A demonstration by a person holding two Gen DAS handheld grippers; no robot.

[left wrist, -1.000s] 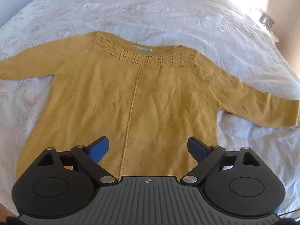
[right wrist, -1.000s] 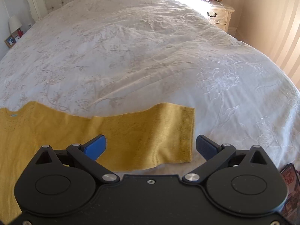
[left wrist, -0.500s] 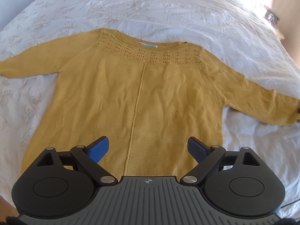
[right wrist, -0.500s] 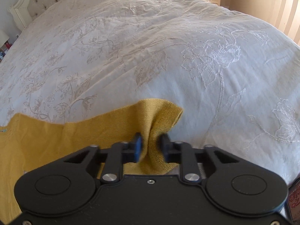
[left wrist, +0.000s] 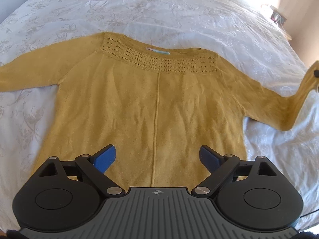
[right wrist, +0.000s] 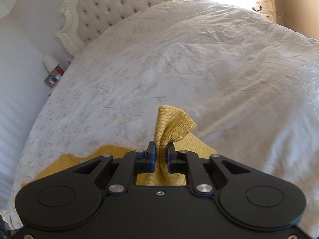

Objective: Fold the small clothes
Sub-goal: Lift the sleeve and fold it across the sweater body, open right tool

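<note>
Since a second ago our right gripper has gone from spread jaws above the flat cuff to clamping that cuff, and the sleeve end has come up off the bedspread. We now hold the cuff of the mustard sweater pinched between the blue pads, the knit bunched and standing up past the fingertips in a loose peak. From the left wrist view, that same sleeve rises off the bed at the far right edge, with the rest of it trailing back to the shoulder.

The sweater lies front up and spread flat on the white embroidered bedspread, neckline away from us, its other sleeve stretched out flat to the left. Our left gripper hangs over the lower hem, tilted steeply down, jaws spread wide with nothing between them; the centre seam runs between the pads.

Beyond, in the right wrist view, stands a tufted headboard, a small lamp to its left and a nightstand at the far right.
</note>
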